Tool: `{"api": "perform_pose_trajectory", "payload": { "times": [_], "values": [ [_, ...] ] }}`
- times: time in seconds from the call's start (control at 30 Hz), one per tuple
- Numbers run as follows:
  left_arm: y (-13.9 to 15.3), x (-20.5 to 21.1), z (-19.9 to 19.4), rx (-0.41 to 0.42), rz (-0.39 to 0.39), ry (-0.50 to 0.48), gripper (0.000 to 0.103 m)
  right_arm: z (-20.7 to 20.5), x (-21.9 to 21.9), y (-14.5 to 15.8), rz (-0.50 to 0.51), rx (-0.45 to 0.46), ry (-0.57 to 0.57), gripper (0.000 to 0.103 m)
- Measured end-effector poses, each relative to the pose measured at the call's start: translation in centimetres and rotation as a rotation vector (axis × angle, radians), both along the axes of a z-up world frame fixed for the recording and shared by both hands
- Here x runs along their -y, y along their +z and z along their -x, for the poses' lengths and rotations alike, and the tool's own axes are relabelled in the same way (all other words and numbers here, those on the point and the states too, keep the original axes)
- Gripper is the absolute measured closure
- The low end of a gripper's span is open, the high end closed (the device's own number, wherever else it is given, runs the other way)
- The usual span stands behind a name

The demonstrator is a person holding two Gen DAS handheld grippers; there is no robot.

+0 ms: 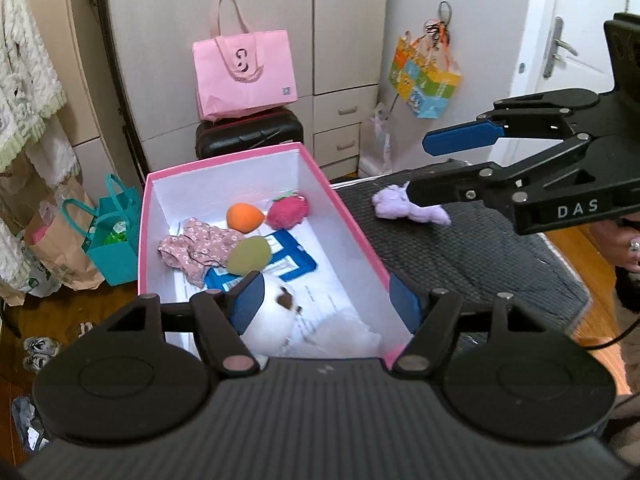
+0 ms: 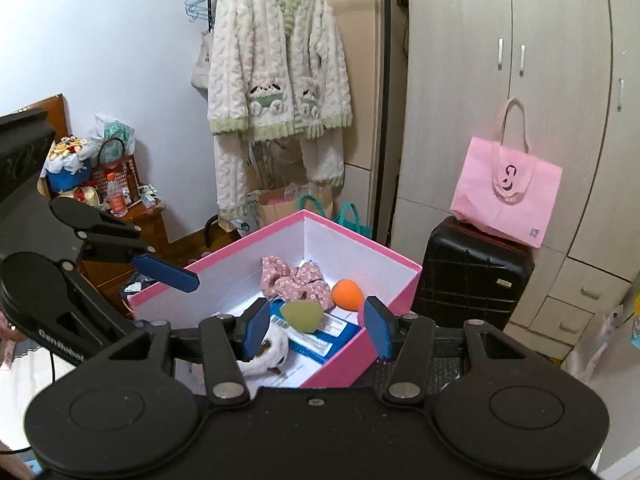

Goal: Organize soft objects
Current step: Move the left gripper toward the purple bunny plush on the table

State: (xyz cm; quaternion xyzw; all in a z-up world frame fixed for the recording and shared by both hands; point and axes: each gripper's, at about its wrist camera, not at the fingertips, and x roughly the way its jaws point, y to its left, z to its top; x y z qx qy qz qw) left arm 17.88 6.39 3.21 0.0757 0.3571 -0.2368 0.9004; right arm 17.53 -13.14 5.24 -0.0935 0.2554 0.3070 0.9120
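Note:
A pink box [image 1: 344,200] with white walls holds an orange sponge egg [image 1: 244,218], a pink plush berry [image 1: 287,212], a floral scrunchie [image 1: 192,248], an olive sponge egg [image 1: 249,255] and a white plush [image 1: 272,312] with a brown spot. My left gripper [image 1: 326,300] hangs open over the box's near end, nothing between its pads. A purple plush [image 1: 400,208] lies on the dark grey mat [image 1: 480,248] right of the box. My right gripper [image 1: 436,164] stands open just above it, not touching. In the right wrist view the right gripper [image 2: 318,328] is empty over the box [image 2: 224,256].
A black suitcase [image 1: 248,136] with a pink bag [image 1: 244,72] stands behind the box against wardrobes. Teal and paper bags [image 1: 112,240] sit on the floor at left. A fluffy cardigan [image 2: 280,60] hangs on a rack. A person's hand [image 1: 632,248] shows at the right edge.

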Motion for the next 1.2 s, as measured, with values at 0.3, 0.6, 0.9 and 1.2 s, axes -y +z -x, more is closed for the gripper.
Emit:
{"api": "perform_pose_trajectory", "payload": {
  "times": [0.3,0.6,0.9,1.2],
  "values": [
    [1.1,2.2,4.6,0.035,-0.055,-0.062,0.032,4.7,2.9,0.1,-0.018,-0.015,0.051,0.042],
    [0.8,4.9,7.6,0.041,-0.099,-0.132,0.030,8.6,5.8,-0.9,-0.003,0.028,0.009,0.033],
    [-0.1,8.6,7.9,0.020,-0.104,-0.223,0.029,9.3,9.2,-2.7,-0.022,-0.025,-0.039,0.025],
    [-1.4,12.1,6.1,-0.003,-0.069,-0.286,0.016,8.6,12.9,-5.8,-0.025,-0.066,-0.094,0.020]
  ]
}}
